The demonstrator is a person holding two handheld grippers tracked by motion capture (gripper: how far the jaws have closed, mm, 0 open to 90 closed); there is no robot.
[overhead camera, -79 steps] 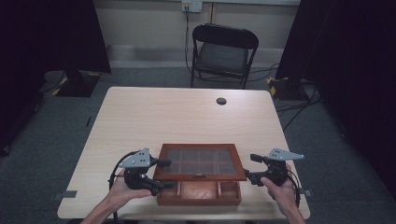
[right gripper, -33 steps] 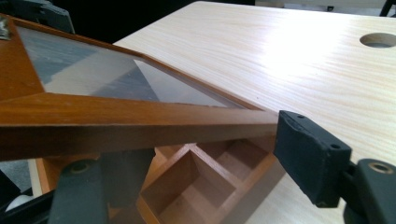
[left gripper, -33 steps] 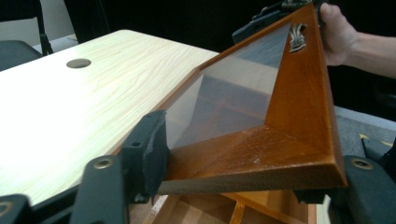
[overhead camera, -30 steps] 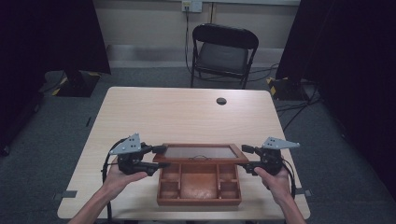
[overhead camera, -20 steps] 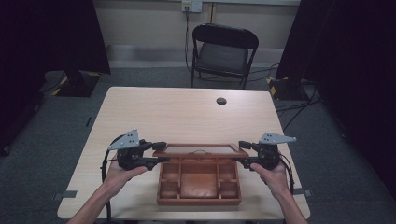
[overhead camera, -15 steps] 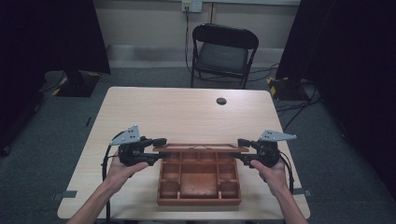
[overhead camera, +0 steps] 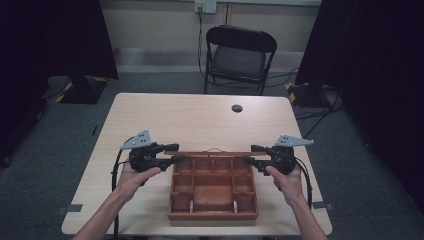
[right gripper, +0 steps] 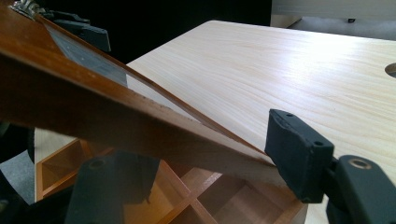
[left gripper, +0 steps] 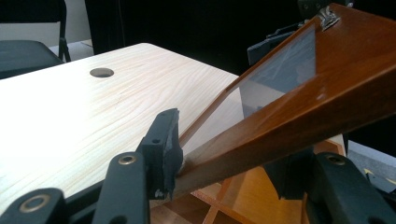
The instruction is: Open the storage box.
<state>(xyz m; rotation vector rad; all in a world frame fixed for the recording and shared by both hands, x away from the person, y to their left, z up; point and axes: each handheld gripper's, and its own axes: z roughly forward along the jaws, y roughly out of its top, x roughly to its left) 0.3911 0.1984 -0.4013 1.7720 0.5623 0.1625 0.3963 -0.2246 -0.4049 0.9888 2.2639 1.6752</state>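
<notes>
The wooden box (overhead camera: 214,187) sits at the near edge of the table (overhead camera: 150,120), centred between the person's forearms, its compartments bare to the camera. Its long axis runs left to right across the table, and the open front faces the person.

Just beyond the compartments stands the glass lid (overhead camera: 212,153), hinged at the far side of the box. A couple of seconds ago it lay flat over the box; now it has swung up past half-way and stands near upright, seen almost edge-on from above. By the look of it the opening is nearly done, and what is left is to ease the lid back to its rest.

The left gripper (overhead camera: 169,153) holds the lid's left frame edge: in the left gripper view its pad (left gripper: 163,147) presses the wood, jaws having just closed in. The right gripper (overhead camera: 254,153) clamps the right edge likewise, pad (right gripper: 299,151) against the frame.

Farther off, the table lies bare up to a cable hole (overhead camera: 237,108), and a folding chair (overhead camera: 239,57) stands behind.
</notes>
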